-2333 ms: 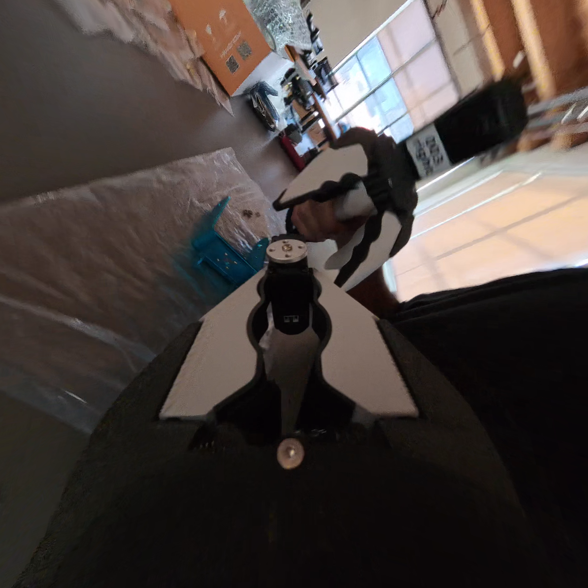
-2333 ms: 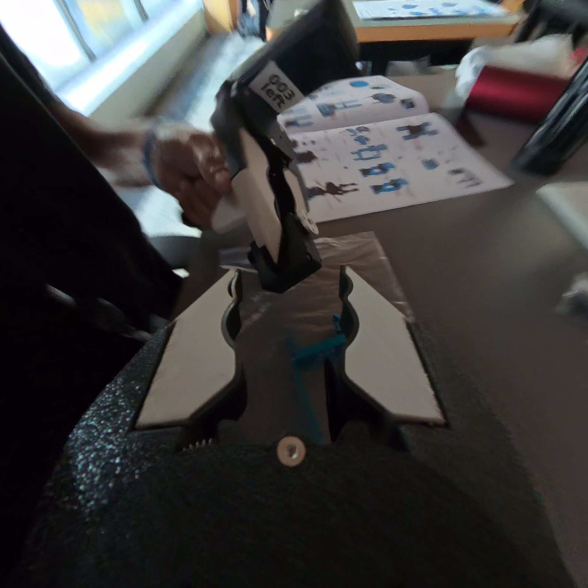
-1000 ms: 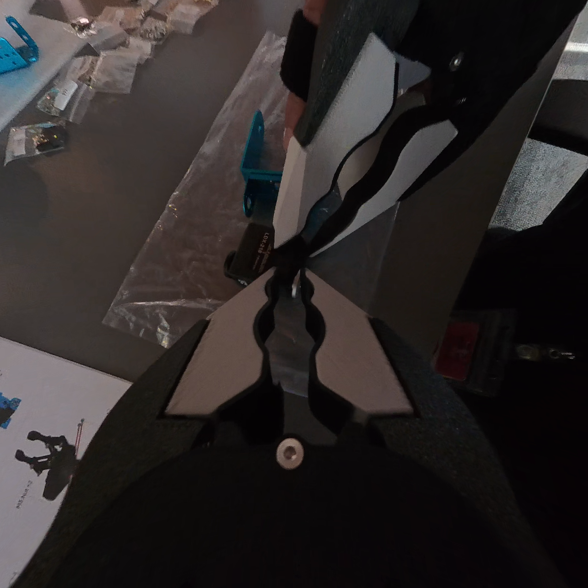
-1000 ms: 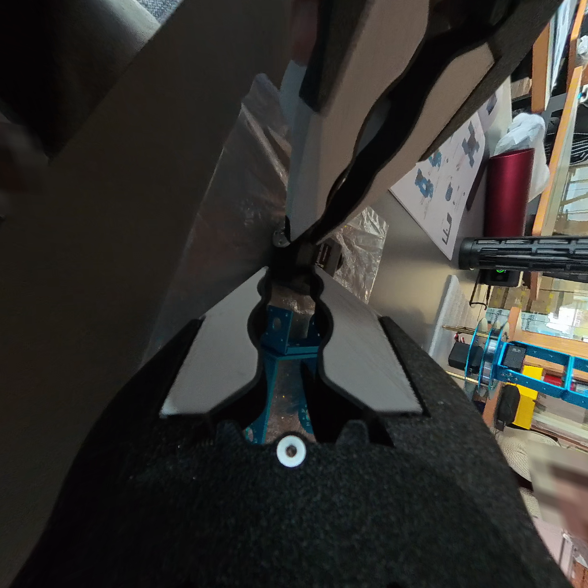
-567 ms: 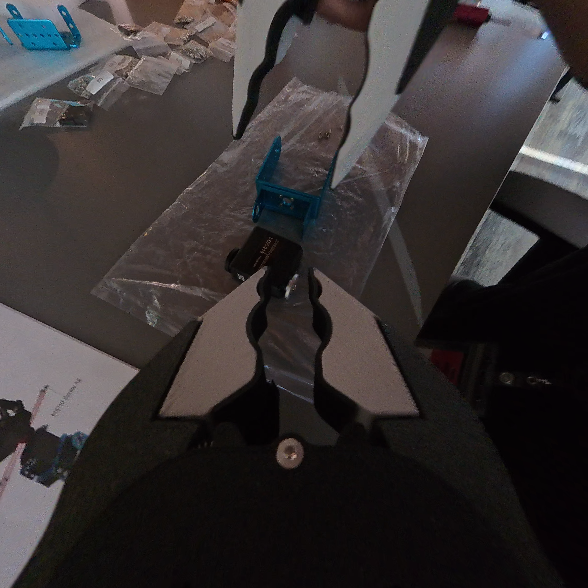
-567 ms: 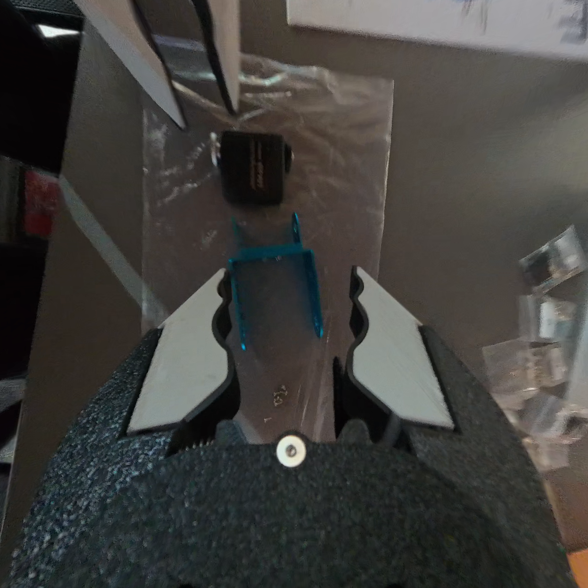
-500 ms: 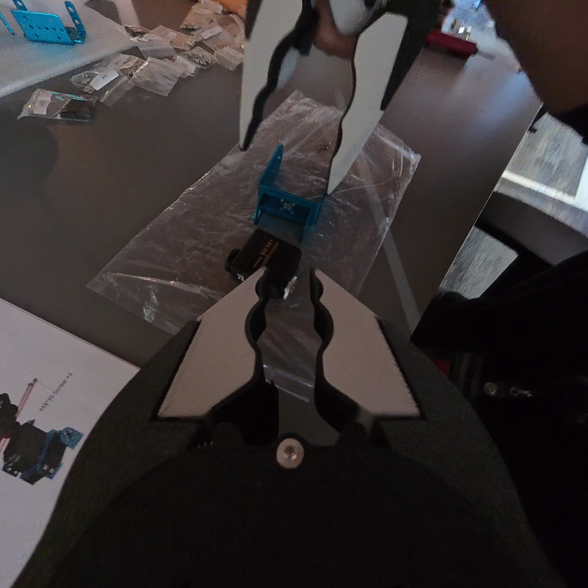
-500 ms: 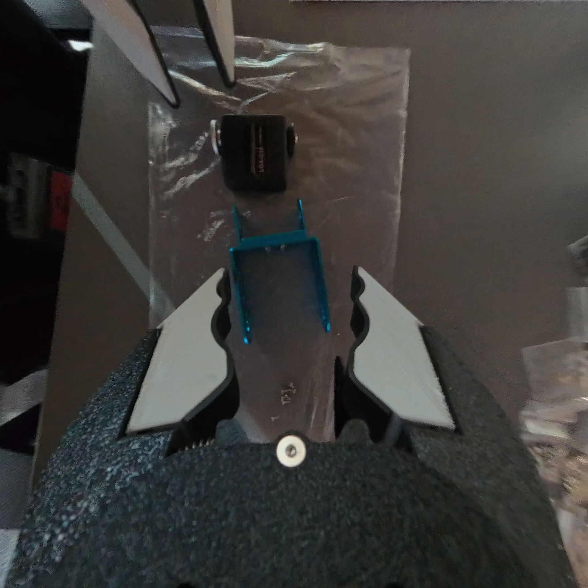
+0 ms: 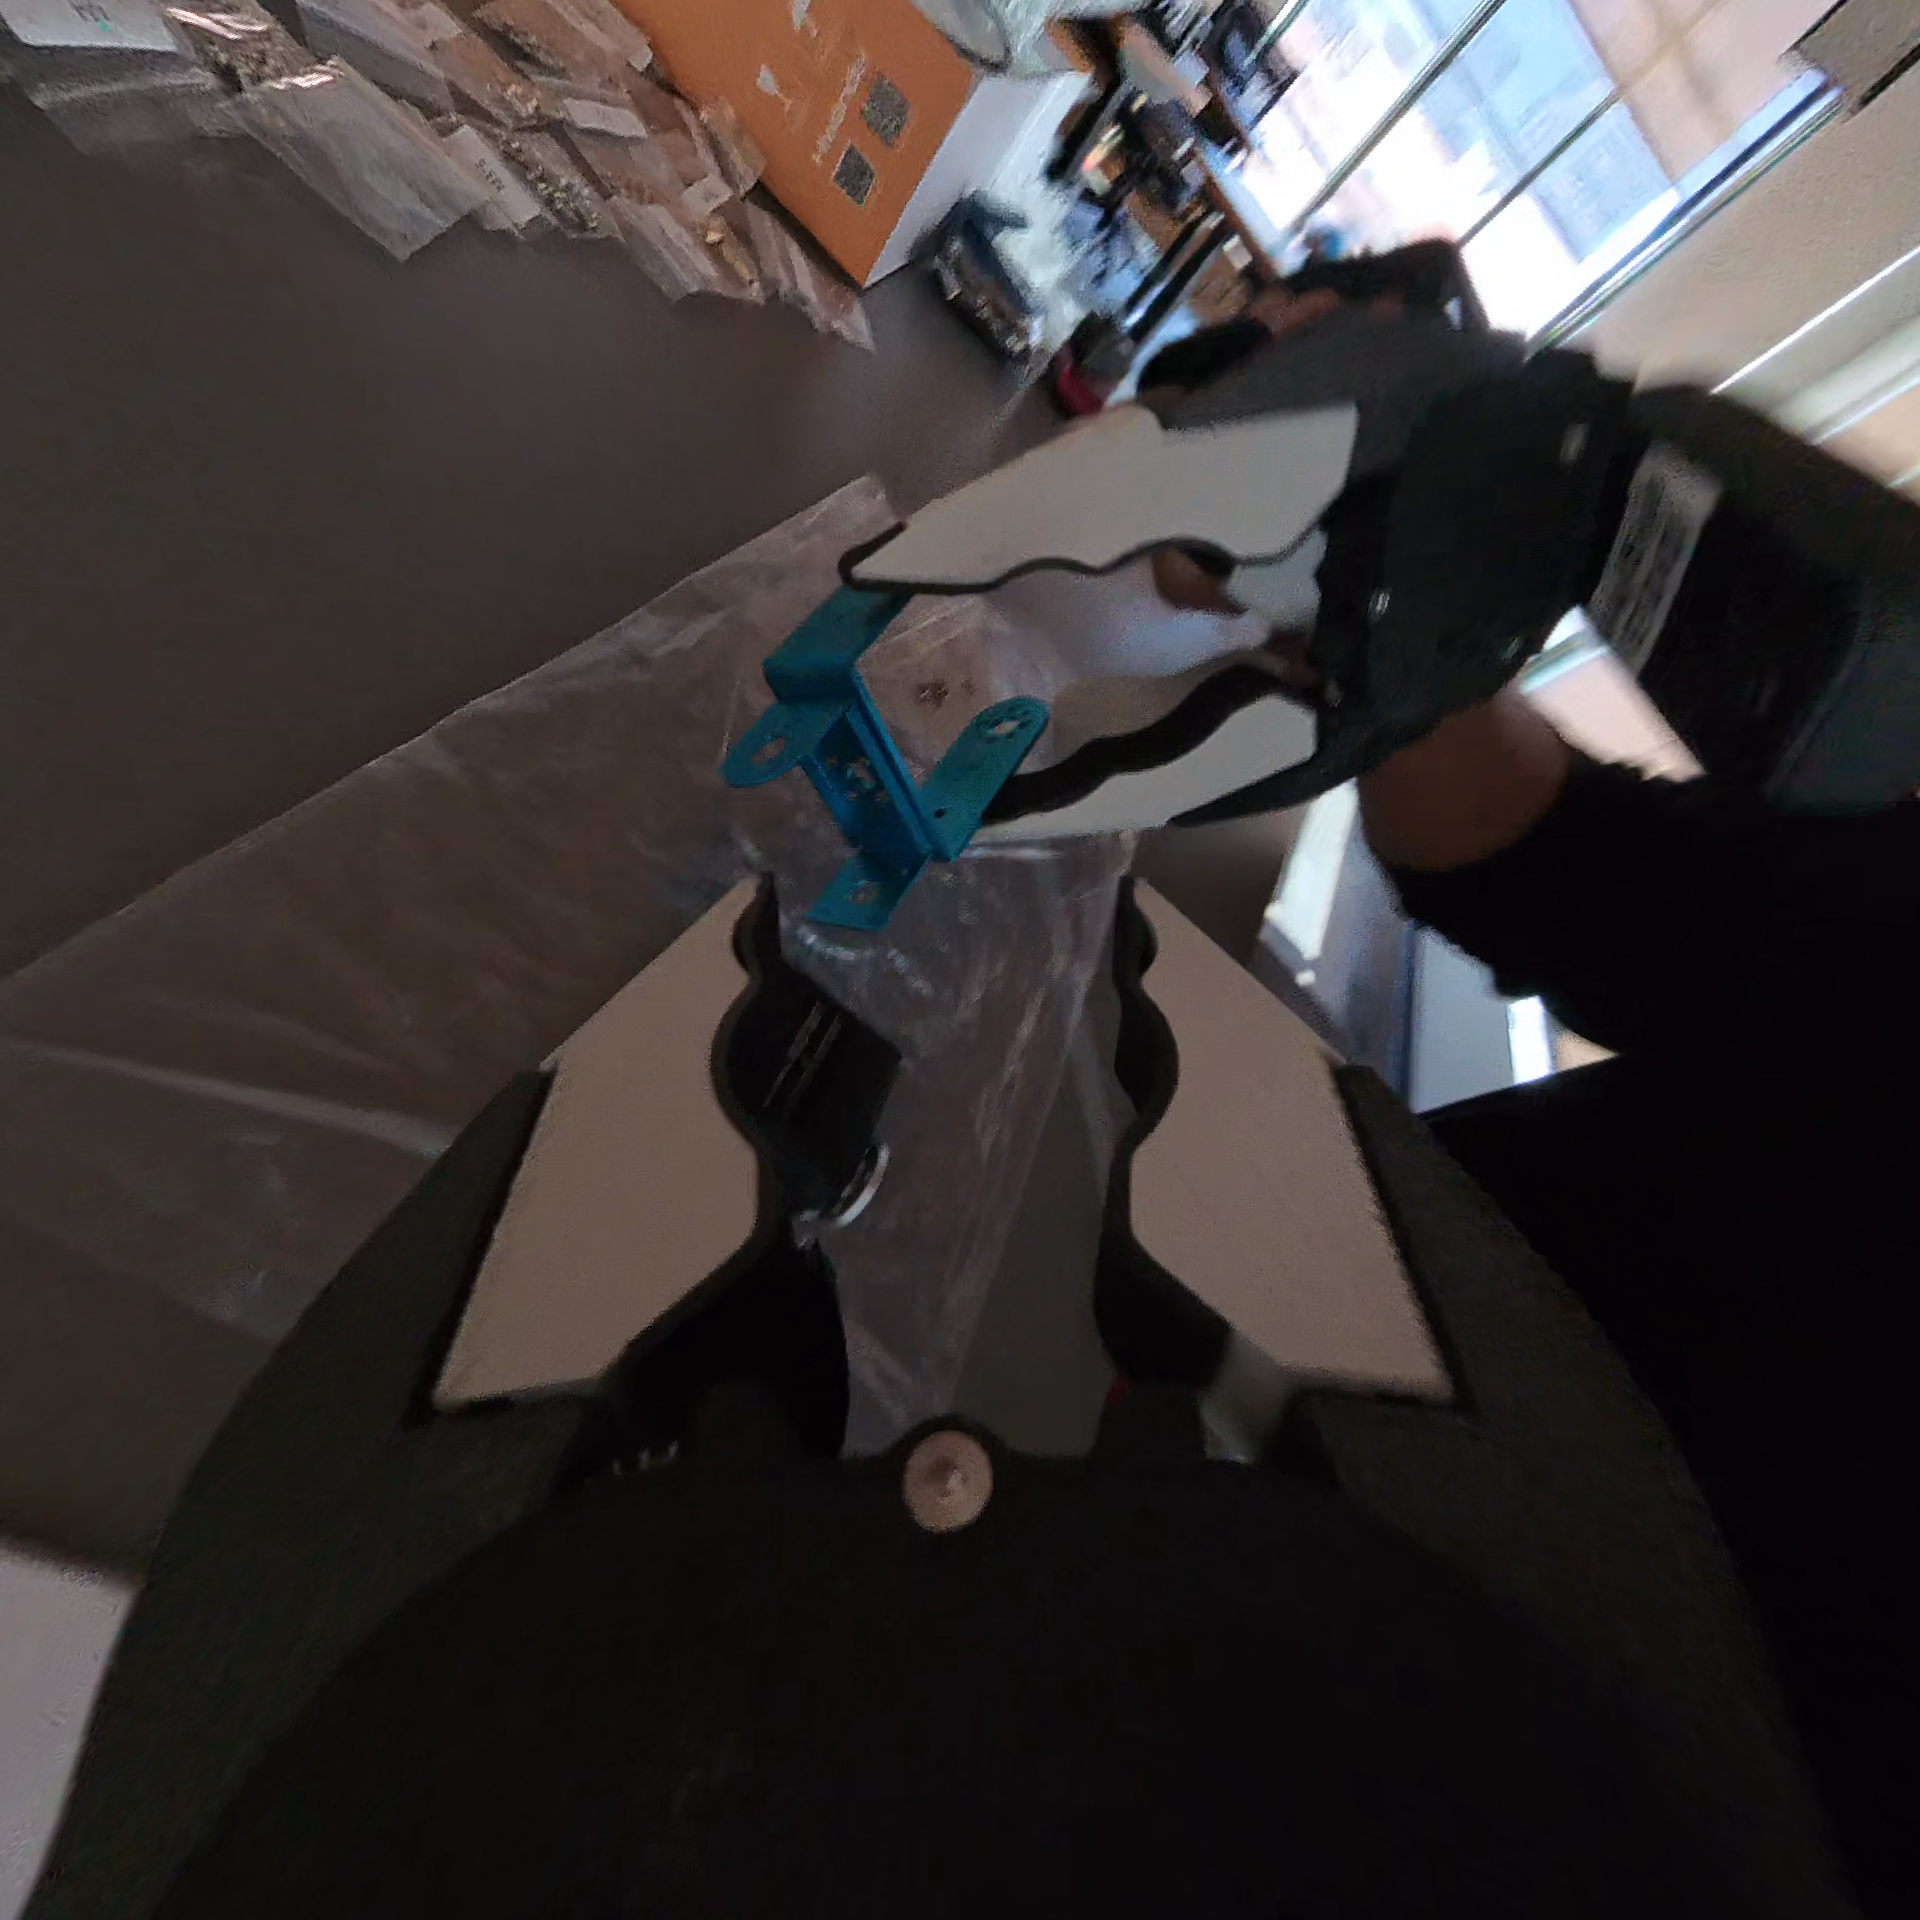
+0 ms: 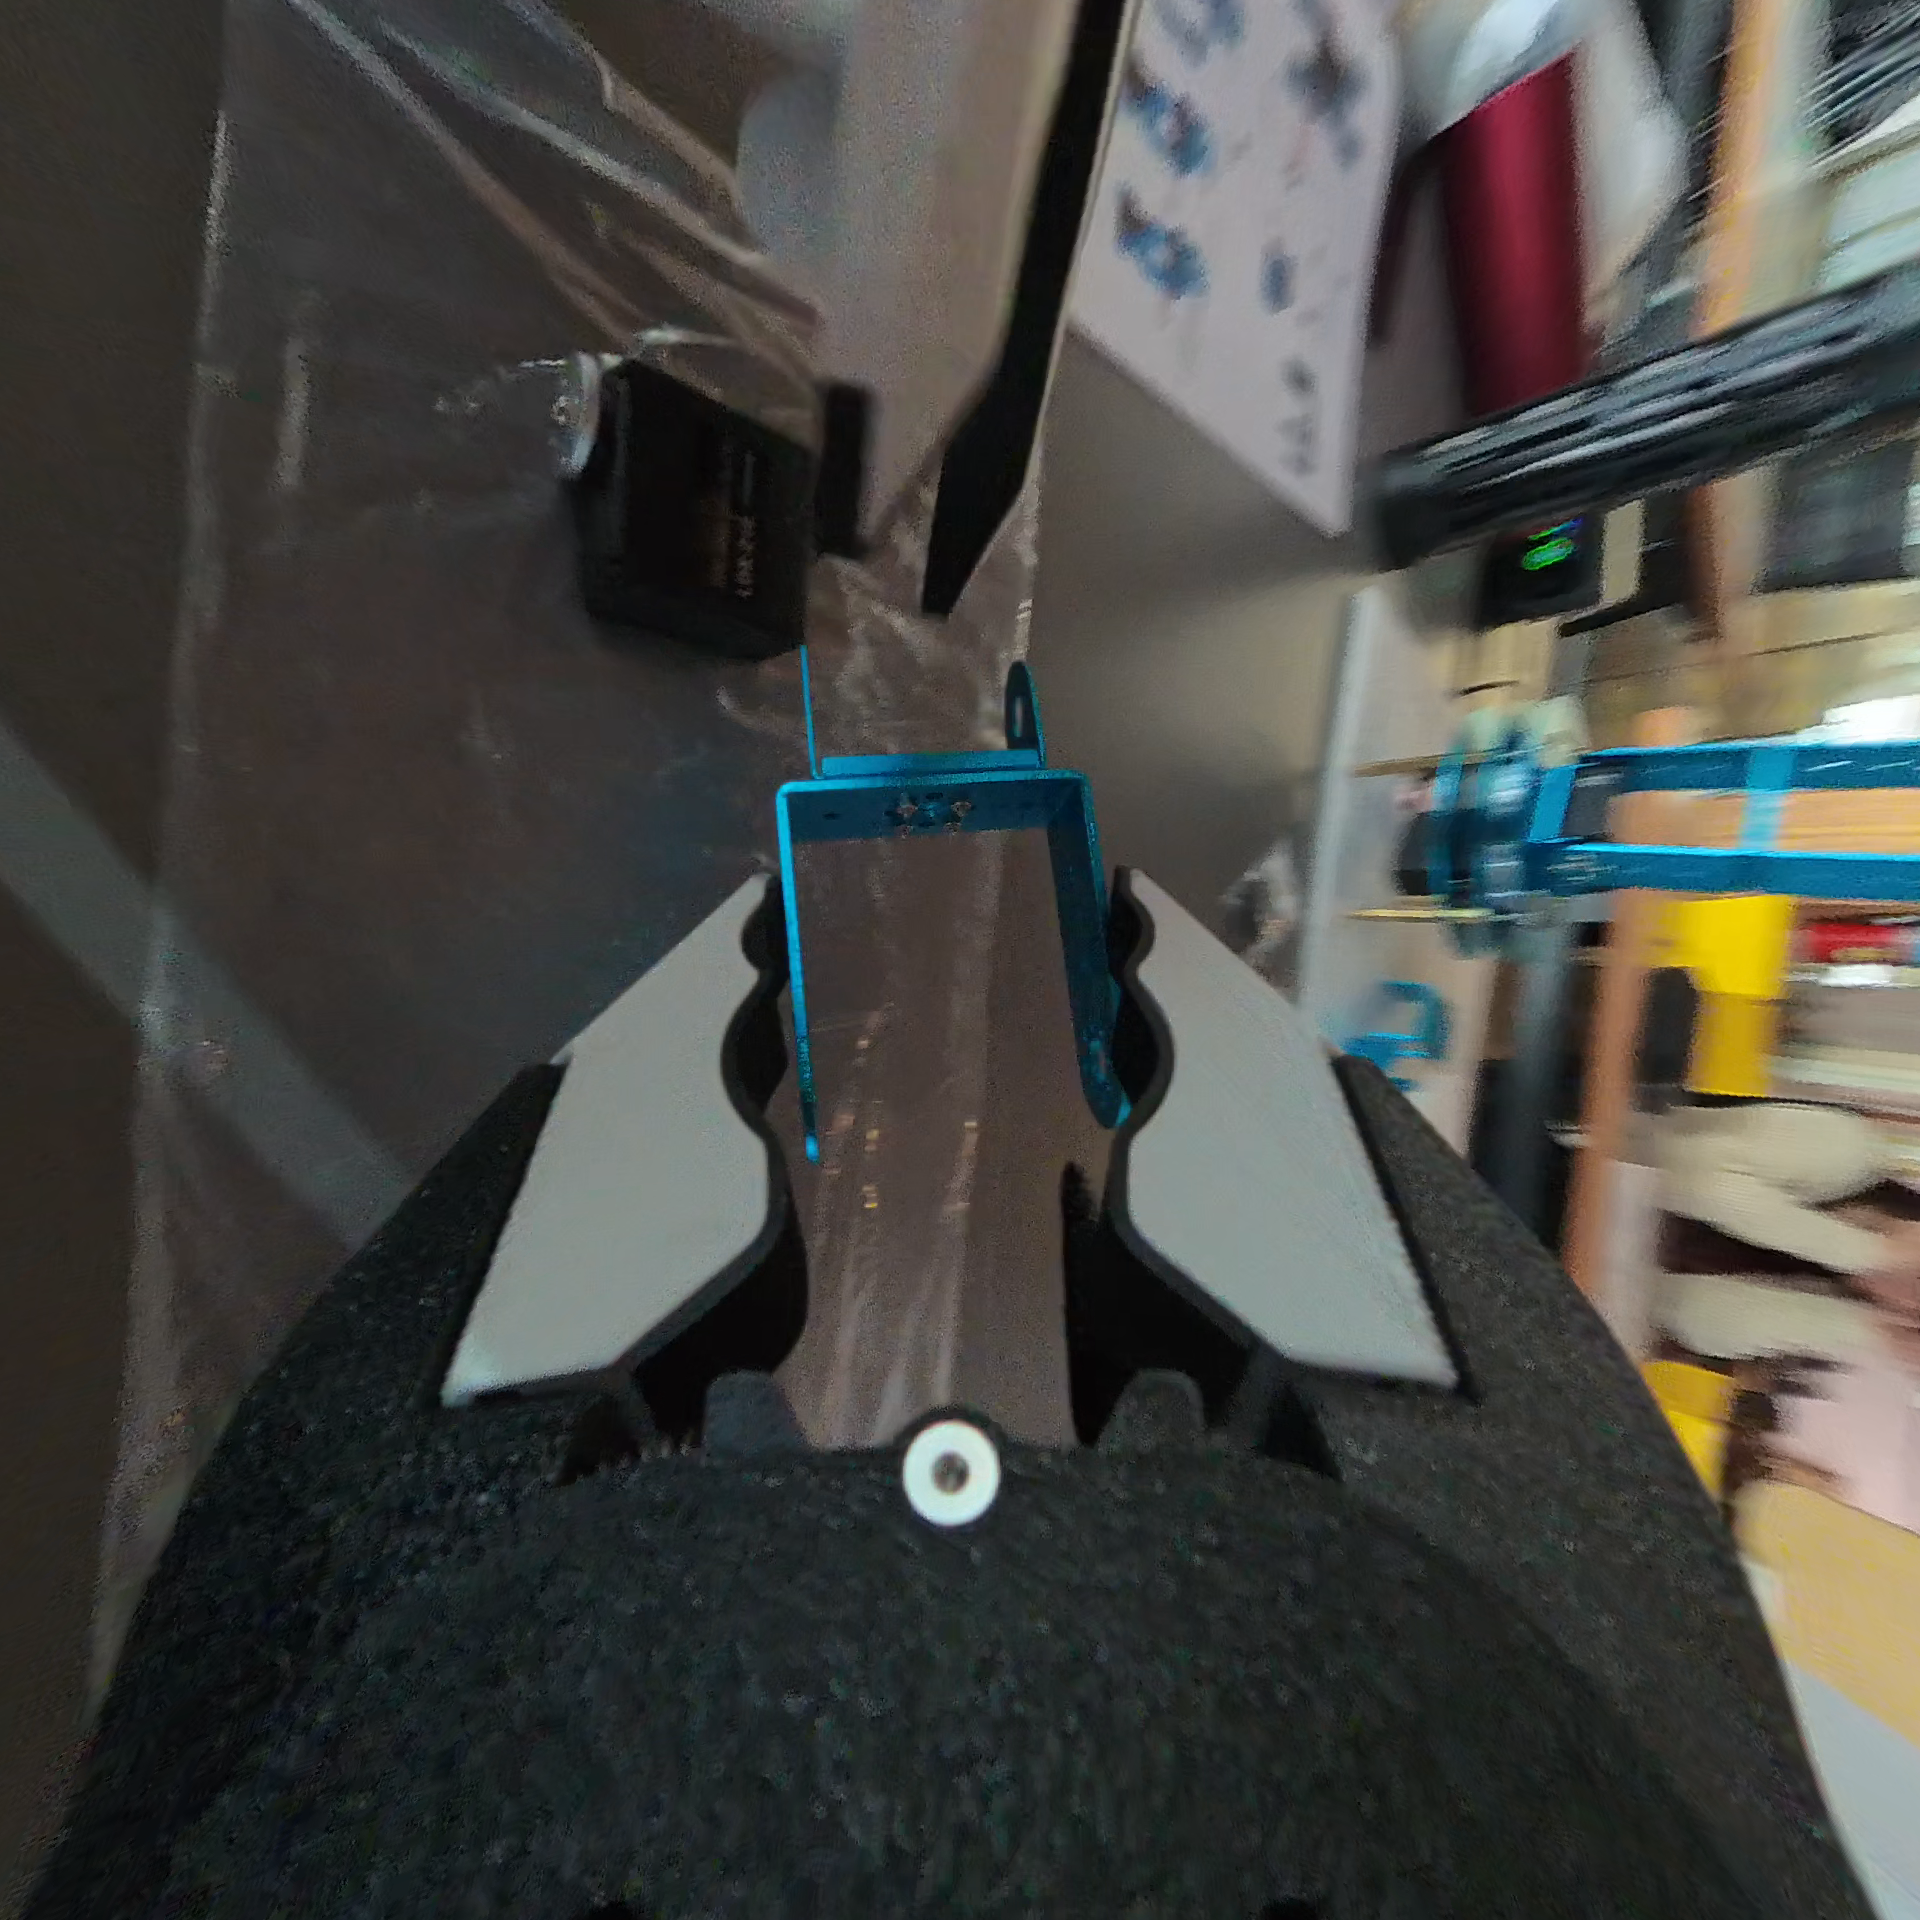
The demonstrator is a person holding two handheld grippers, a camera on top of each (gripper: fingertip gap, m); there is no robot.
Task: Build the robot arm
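Above a clear plastic sheet (image 9: 436, 935) on a brown table (image 9: 312, 468), right gripper (image 10: 940, 987) pinching a blue U-shaped bracket (image 10: 935, 810), left gripper (image 9: 935, 997) spread wide around a black servo (image 9: 805, 1049) lying on the sheet.

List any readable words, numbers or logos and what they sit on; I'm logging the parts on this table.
Nothing reads clearly enough to quote.
Black block: a pale printed line, blurred.
White sheet: blue pictures and print, blurred.
Orange box: small marks and code squares, too small.
Code tag: a black-and-white pattern, no legible words.
Small screen: a green glow, blurred.
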